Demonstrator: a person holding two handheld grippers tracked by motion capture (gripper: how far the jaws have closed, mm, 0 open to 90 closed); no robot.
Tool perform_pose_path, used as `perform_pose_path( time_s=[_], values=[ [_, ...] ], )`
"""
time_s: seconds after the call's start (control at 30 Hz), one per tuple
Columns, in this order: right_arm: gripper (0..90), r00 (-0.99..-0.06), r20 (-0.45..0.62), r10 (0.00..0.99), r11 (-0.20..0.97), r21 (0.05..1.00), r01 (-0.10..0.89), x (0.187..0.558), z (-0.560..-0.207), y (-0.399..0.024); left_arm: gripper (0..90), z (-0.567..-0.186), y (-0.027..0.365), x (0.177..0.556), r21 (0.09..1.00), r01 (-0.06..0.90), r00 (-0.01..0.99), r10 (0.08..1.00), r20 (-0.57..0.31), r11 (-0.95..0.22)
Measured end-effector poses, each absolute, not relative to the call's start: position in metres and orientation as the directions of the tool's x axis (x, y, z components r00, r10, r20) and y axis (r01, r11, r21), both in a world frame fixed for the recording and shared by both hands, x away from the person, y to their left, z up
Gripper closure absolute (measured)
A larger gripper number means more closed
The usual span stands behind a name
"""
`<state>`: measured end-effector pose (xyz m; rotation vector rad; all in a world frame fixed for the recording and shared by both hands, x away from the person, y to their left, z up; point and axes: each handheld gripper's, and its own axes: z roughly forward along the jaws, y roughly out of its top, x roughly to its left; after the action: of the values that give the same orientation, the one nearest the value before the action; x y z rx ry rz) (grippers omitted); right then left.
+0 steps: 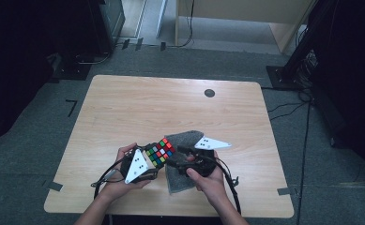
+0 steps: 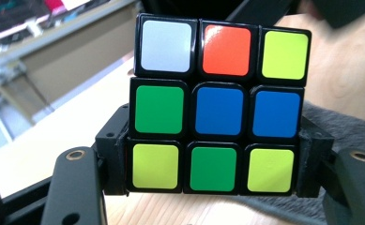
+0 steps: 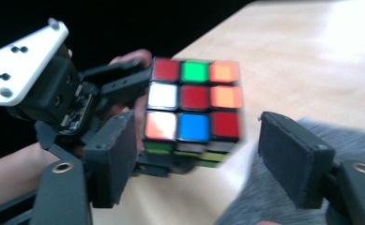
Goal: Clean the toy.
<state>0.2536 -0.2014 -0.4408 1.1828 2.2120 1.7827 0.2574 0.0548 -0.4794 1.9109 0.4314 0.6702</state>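
A scrambled Rubik's cube (image 1: 160,153) is held above the front of the wooden table (image 1: 171,103). My left gripper (image 1: 155,158) is shut on it. In the left gripper view the pads press both sides of the cube's (image 2: 217,108) bottom row, so the left gripper (image 2: 213,171) clamps it firmly. My right gripper (image 1: 177,157) points at the cube from the right. Its jaws stand open in the right gripper view (image 3: 201,159). The left pad (image 3: 114,154) is close beside the cube (image 3: 194,105), and the right pad (image 3: 288,159) stands well apart from it.
A grey cloth (image 1: 186,178) lies on the table under the right hand, and it reaches beneath the cube (image 2: 339,126). A small black disc (image 1: 209,93) sits near the far edge. Cables trail from both grippers toward the front edge.
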Motion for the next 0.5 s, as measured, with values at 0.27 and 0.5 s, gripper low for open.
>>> perform_pose_path(
  time_s=[0.27, 0.5],
  values=[
    [29.8, -0.59, 0.153, 0.793, 0.156, 0.884, 0.44, 0.266, -0.466, -0.214, 33.1, -0.474, 0.072, 0.27, 0.94, 0.139, 0.781, 0.618, 0.09, -0.313],
    [31.3, -0.654, 0.046, 0.755, 0.353, 0.812, 0.464, 0.273, -0.494, -0.195, 33.1, -0.472, 0.075, 0.272, 0.942, 0.185, 0.79, 0.612, 0.025, -0.278]
  ],
)
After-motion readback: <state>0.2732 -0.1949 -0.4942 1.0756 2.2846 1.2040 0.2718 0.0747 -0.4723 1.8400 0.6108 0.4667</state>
